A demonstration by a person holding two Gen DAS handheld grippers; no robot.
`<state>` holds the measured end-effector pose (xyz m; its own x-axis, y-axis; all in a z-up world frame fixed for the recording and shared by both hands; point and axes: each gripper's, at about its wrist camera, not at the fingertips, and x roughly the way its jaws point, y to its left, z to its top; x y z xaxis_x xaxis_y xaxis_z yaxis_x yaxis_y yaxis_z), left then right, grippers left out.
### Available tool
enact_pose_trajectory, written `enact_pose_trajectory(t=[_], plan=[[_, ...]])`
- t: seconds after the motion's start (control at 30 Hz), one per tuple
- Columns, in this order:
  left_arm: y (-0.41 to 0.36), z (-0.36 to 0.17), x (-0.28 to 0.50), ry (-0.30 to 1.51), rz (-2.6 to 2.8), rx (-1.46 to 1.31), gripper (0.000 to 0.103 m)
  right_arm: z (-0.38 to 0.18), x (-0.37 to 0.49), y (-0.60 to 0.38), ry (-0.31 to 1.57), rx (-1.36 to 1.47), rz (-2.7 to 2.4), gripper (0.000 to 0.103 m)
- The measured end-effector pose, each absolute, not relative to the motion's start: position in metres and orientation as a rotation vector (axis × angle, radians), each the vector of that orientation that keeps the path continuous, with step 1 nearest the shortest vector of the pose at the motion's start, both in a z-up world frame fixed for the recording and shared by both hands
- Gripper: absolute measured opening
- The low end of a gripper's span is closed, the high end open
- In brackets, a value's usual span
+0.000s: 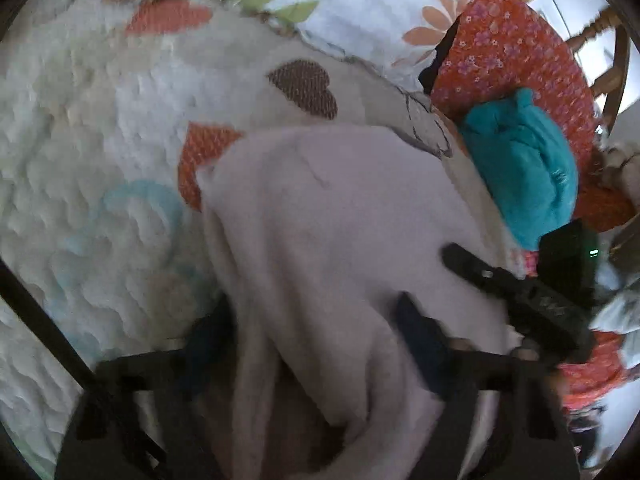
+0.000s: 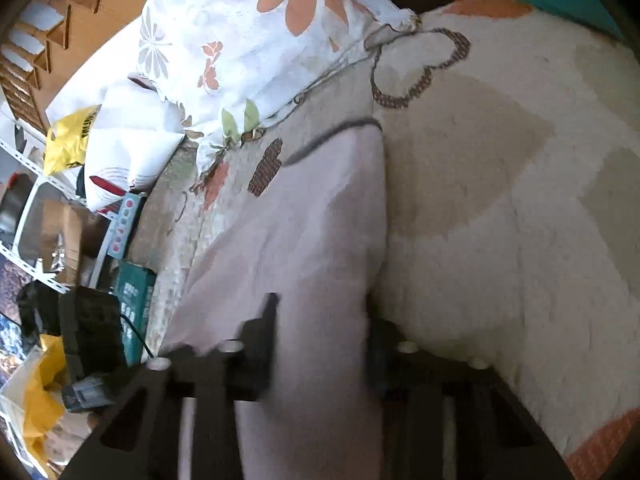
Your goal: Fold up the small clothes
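A pale pink, soft, fleecy garment [image 1: 340, 240] fills the lower centre of both views, draped loosely over the quilted bedspread [image 1: 80, 140]. In the right wrist view its long axis runs from the bottom centre up toward the frame's middle. The left gripper [image 1: 316, 344] is clamped on its bunched lower folds; the right gripper [image 2: 320, 332] likewise pinches the cloth between its fingers. At right in the left view lie a teal fuzzy garment [image 1: 524, 168] and an orange floral cloth [image 1: 508, 40]; a floral duvet [image 2: 248, 40] lies at upper left in the right view.
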<state>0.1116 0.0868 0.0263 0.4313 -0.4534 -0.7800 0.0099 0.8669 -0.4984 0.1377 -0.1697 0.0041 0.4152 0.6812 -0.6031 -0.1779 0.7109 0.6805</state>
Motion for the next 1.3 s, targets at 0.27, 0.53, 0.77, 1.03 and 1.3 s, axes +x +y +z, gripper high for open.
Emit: enact_pose_trajectory(t=[0.27, 0.53, 0.77, 1.03, 1.3], plan=[[0.059, 0.069, 0.137, 1.020, -0.357, -0.442, 0.043, 0.050, 0.119, -0.192, 0.853, 0.500, 0.538, 0.028], [0.086, 0.032, 0.116, 1.061, -0.164, -0.426, 0.069, 0.043, 0.100, -0.220, 0.851, 0.395, 0.297, 0.041], [0.117, 0.095, 0.041, 0.842, 0.052, -0.311, 0.087, 0.101, 0.058, -0.191, 0.726, 0.272, 0.387, 0.041], [0.153, 0.172, -0.045, 0.531, 0.158, -0.295, 0.103, 0.075, 0.058, -0.082, 0.876, 0.255, 0.629, 0.024], [0.176, 0.163, -0.067, 0.584, 0.150, -0.318, 0.103, 0.025, 0.064, -0.014, 1.100, 0.292, 0.782, 0.019]])
